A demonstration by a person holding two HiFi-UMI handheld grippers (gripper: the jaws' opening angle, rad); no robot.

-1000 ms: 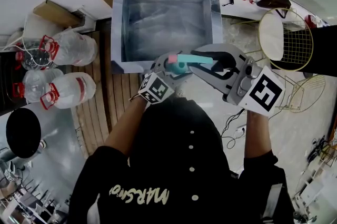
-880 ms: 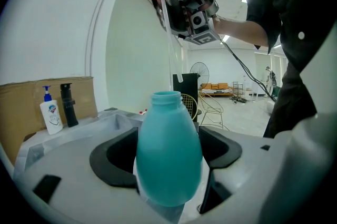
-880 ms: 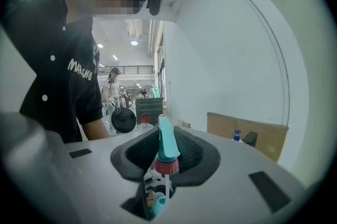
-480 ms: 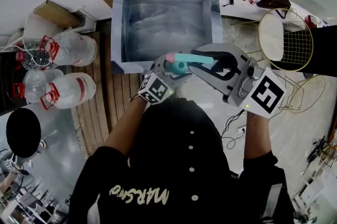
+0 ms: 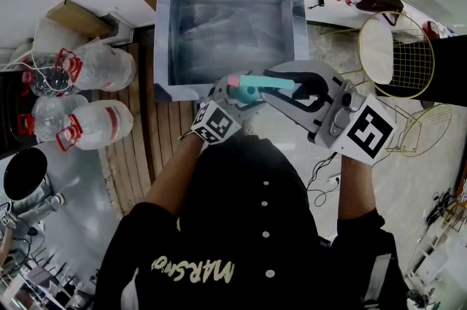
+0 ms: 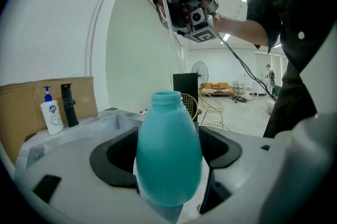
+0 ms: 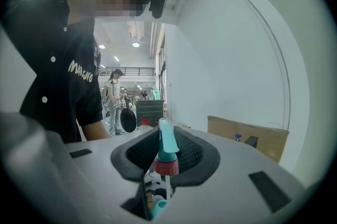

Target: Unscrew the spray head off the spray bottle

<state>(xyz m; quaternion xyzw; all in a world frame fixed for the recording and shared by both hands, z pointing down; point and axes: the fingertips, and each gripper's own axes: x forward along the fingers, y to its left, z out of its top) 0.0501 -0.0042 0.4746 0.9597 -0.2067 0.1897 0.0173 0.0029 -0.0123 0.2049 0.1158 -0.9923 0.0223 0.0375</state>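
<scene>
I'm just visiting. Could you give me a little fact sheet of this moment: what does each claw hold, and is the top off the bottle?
Left gripper: shut on the teal bottle, held upright
Right gripper: shut on the spray head, raised above the bottle
Bottle neck: open, nothing screwed on
Pink collar: under the spray head, thin tube hanging below
Sink: grey, in front of the person

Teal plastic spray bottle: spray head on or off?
Off. The teal plastic spray bottle shows a bare open neck; the right gripper holds the teal, red-collared spray head apart.
</scene>
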